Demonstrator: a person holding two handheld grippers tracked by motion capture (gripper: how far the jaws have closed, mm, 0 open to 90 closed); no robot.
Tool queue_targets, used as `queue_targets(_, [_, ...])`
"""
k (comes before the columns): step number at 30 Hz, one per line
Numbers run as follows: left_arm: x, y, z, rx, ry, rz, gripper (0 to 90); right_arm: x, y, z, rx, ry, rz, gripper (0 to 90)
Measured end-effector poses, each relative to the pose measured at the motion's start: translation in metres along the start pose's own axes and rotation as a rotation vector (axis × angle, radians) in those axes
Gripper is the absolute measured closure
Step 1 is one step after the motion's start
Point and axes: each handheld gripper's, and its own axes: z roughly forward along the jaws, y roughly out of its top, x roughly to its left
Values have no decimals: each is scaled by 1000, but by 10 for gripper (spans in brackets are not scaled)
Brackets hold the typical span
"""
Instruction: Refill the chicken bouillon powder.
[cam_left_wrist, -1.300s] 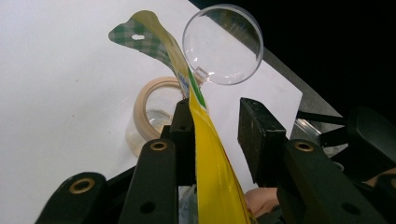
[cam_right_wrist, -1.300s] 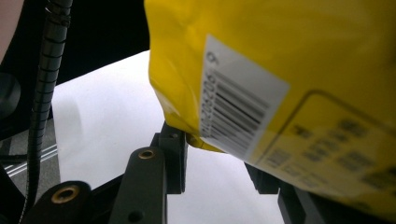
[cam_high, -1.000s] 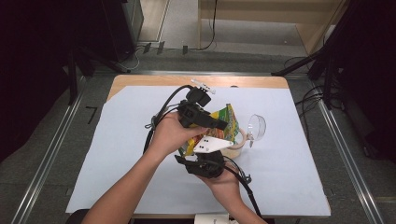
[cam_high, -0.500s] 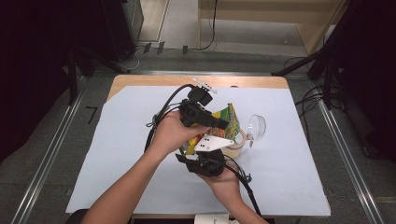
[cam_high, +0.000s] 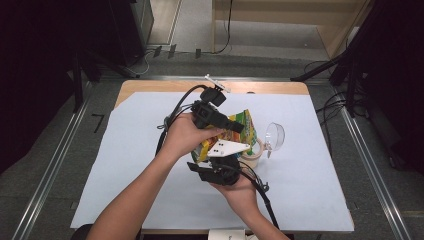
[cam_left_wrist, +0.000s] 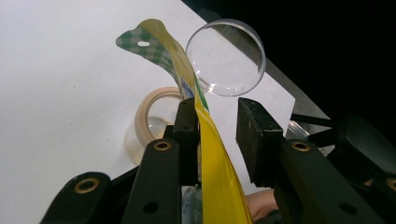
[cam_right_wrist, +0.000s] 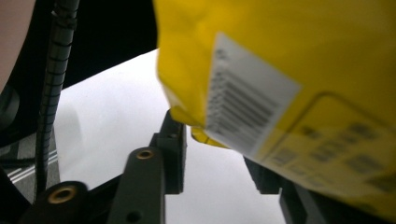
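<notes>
A yellow and green snack bag (cam_high: 245, 125) is held up above the middle of the table between my two grippers. My left gripper (cam_high: 237, 127) comes at it from the far side. In the left gripper view (cam_left_wrist: 217, 107) the bag (cam_left_wrist: 215, 177) runs up between the jaws, flat against one pad and bulging toward the other, with its hang-hole end free beyond the tips. My right gripper (cam_high: 220, 157) is under the bag's near end. Its jaws (cam_right_wrist: 217, 149) have just been opening. The bag's barcoded corner (cam_right_wrist: 289, 70) hangs between them and hides one jaw.
A roll of beige tape (cam_high: 253, 151) lies on the white sheet (cam_high: 125, 165) just right of the bag. A clear round lid (cam_high: 275, 136) lies beyond it. Cables trail from both grippers across the sheet. Dark stands flank the table.
</notes>
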Motion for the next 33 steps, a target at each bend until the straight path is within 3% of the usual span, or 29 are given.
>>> queue_targets(9, [-4,-2,1,-4,1,13,705,0,-3,-2,1,-15,-26,678])
queue_targets(16, [-10,-4,-2,-10,21,29,693,3,-2,-3,-9,20,21,685])
queue_targets(24, [-12,-6,-4,-16,38,30,691,7,-1,-2,2,9,-21,651])
queue_targets(33, [-16,-6,-8,-43,36,46,691,8,1,-3,-19,-19,-51,684])
